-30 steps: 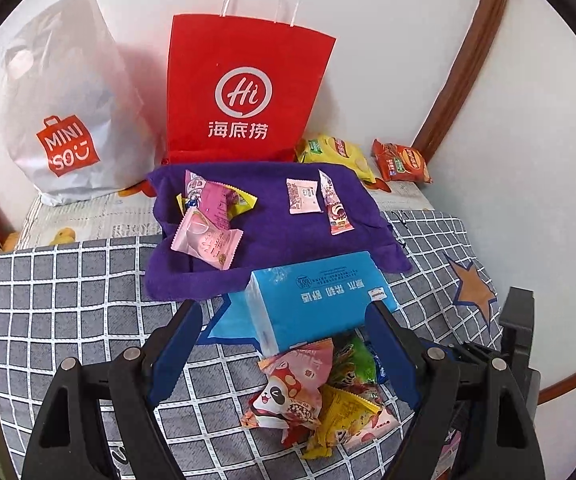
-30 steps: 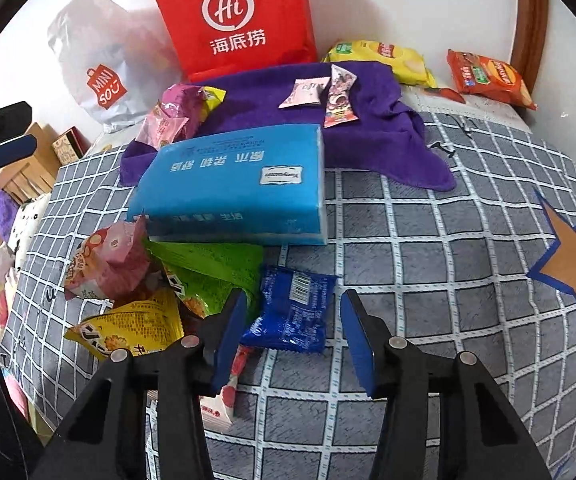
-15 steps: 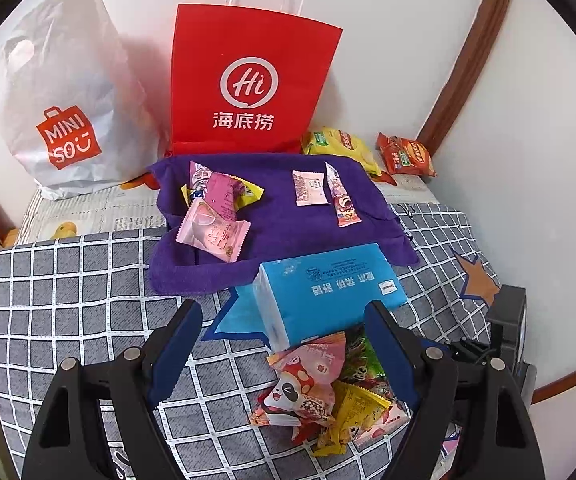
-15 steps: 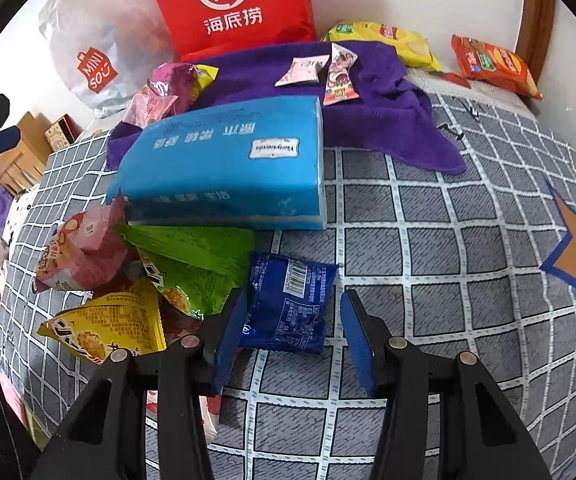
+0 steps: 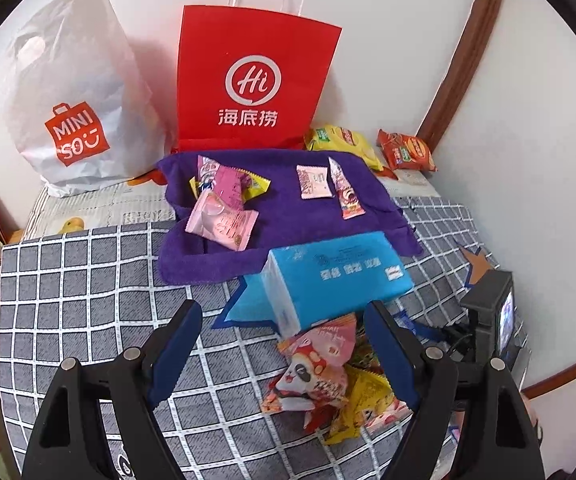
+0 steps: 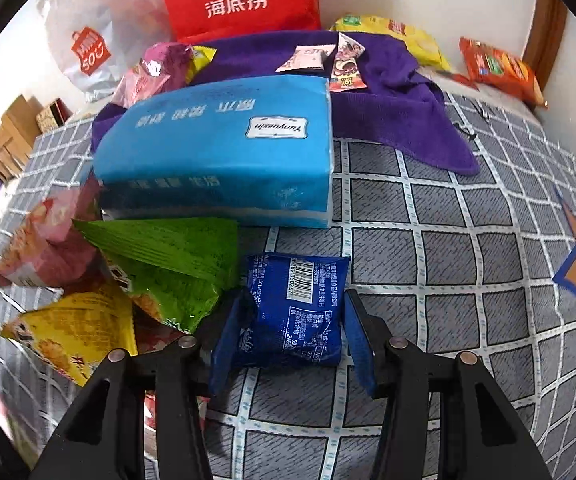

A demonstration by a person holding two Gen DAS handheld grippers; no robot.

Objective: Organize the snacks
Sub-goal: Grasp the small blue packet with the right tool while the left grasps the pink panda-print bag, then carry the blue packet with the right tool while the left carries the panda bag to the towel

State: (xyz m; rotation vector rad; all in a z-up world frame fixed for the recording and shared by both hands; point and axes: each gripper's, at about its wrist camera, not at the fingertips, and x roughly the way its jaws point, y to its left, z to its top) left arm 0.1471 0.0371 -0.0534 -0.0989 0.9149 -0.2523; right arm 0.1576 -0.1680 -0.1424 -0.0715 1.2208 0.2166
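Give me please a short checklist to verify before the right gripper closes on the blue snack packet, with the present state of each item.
1. Blue snack packet lies between the right gripper's fingers: ok, one finger on each side.
2. Jaws open wide enough: ok, both stand outside the packet's edges.
3. No other snack caught in the jaws: cannot tell; the green packet lies very close to the near finger.
4. Packet free of the blue tissue pack: ok, checkered cloth shows between them.
5. Free space on the purple towel for placing: ok, a bare area shows in its middle.
6. Left gripper out of the way: ok, open and holding nothing.
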